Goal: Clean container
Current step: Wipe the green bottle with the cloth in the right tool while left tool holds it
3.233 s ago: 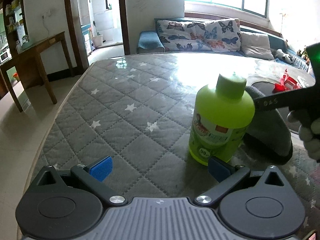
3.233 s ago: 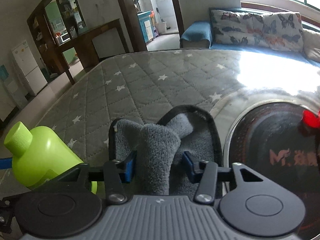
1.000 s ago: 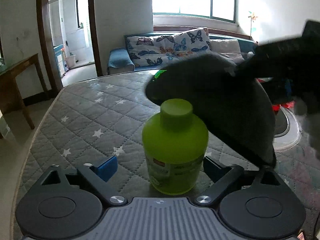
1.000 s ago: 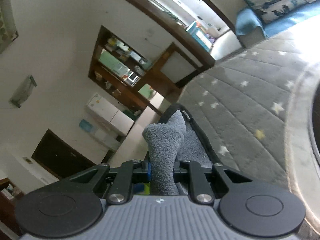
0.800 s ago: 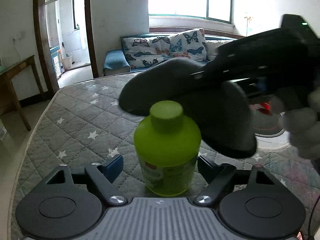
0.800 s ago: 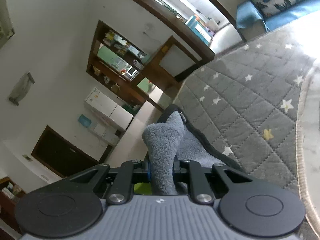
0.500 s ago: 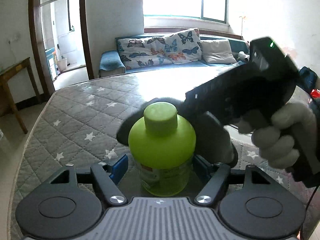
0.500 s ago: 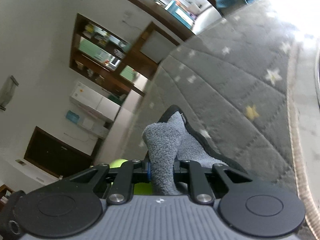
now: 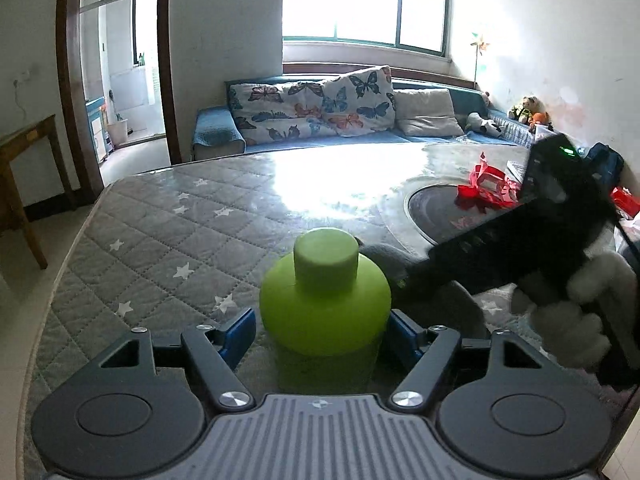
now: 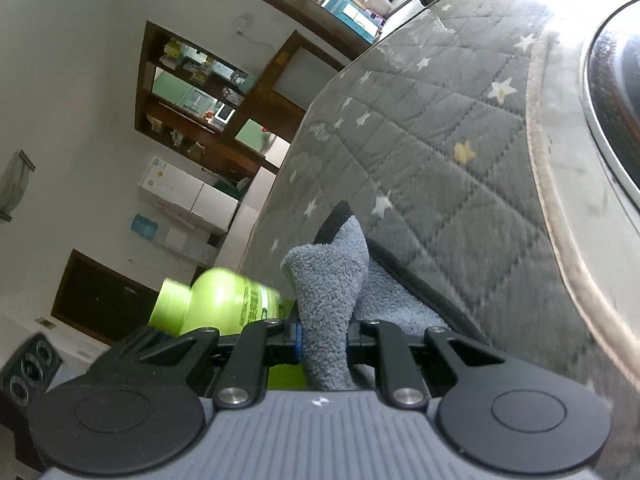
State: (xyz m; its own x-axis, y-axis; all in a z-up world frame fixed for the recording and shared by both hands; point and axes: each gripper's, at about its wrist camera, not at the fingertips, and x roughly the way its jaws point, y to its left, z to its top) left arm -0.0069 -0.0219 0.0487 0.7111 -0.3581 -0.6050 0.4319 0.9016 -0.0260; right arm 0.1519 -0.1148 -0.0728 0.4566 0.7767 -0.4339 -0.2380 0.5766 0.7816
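A lime-green bottle (image 9: pixel 324 304) with a wide green cap stands upright on the grey star-quilted table cover (image 9: pixel 168 248). My left gripper (image 9: pixel 320 334) is shut on the bottle, one blue pad against each side of its body. My right gripper (image 10: pixel 324 340) is shut on a fold of grey fluffy cloth (image 10: pixel 328 292). In the left wrist view the cloth (image 9: pixel 452 304) hangs just right of the bottle and behind it, and a gloved hand (image 9: pixel 568 320) holds that tool. The right wrist view is tilted and shows the bottle (image 10: pixel 220 300) to the left of the cloth.
A round dark glass disc (image 9: pixel 440 208) is set in the table at the right, with red packaging (image 9: pixel 488 188) on it. The table's left edge (image 9: pixel 60 280) drops to the floor. A sofa (image 9: pixel 320 120) stands behind, and a wooden side table (image 9: pixel 24 168) at far left.
My left fingers have come in from wide open and now press on the bottle. The right gripper carried the cloth up over the bottle, then down to its right side.
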